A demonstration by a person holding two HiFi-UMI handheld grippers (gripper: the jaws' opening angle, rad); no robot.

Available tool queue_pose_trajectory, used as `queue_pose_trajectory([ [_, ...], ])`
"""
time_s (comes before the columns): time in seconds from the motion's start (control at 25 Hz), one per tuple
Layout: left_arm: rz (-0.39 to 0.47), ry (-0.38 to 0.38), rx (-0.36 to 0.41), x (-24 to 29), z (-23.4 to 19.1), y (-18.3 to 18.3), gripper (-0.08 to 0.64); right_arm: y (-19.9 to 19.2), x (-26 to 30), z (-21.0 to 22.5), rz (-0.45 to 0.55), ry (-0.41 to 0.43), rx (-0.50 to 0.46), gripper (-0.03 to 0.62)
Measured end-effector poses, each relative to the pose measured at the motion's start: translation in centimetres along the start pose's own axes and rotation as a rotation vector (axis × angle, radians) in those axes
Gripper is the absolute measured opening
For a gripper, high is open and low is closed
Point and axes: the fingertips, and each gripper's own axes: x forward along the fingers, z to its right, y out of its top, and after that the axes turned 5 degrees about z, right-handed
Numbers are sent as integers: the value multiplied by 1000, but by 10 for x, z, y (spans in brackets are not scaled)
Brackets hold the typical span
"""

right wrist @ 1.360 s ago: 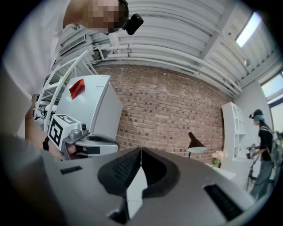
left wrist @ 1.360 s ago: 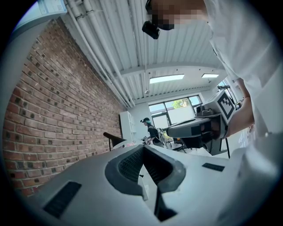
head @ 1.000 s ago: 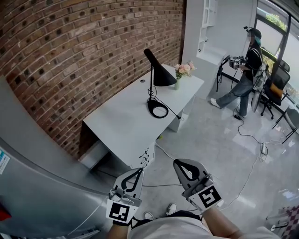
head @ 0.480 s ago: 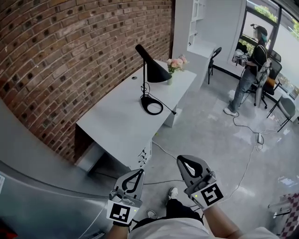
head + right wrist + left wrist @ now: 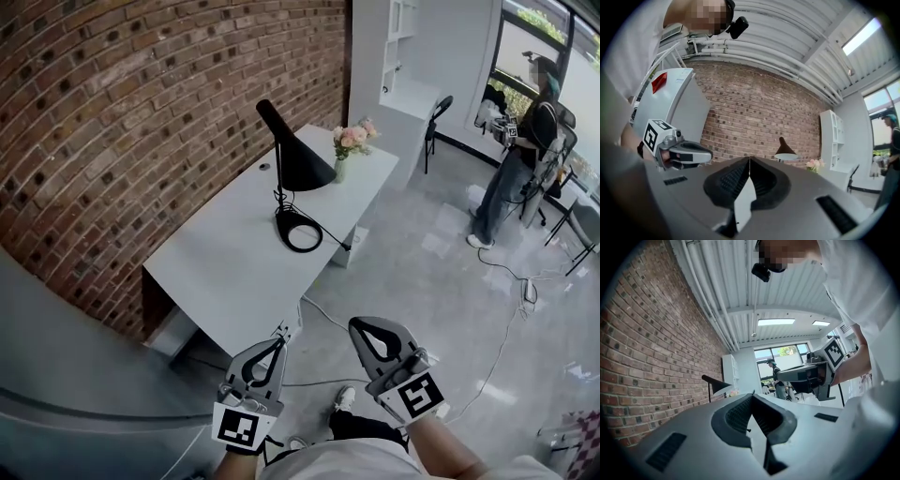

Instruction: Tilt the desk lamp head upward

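A black desk lamp (image 5: 298, 161) stands on the white desk (image 5: 223, 267), its cone head tilted downward above a ring-shaped base (image 5: 298, 230). Both grippers hang well short of the desk, above the floor. My left gripper (image 5: 279, 342) is shut and holds nothing. My right gripper (image 5: 357, 326) is shut and empty too. In the left gripper view the lamp (image 5: 717, 383) shows far off beyond the shut left gripper (image 5: 753, 395). The right gripper view has the lamp (image 5: 785, 150) far beyond the shut right gripper (image 5: 749, 160).
A vase of pink flowers (image 5: 351, 142) stands on the desk behind the lamp. The brick wall (image 5: 141, 103) runs along the desk's left. A person (image 5: 523, 150) stands at the back right near chairs (image 5: 437, 111). Cables (image 5: 511, 281) trail over the grey floor.
The view has come closer to the desk, so lamp and desk sit lower and larger. The person at the back has walked further right. Both grippers stay shut.
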Motion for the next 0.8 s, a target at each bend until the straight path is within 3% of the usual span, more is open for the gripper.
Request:
queue_pose_trajectory([
  [0.4,-21,66,-8,94,-9,-17,8,-18,38,84,22,91,23,18],
  [0.8,-36,109,-6,146,-5,-27,8,-26,48,128,51,143,40,18],
])
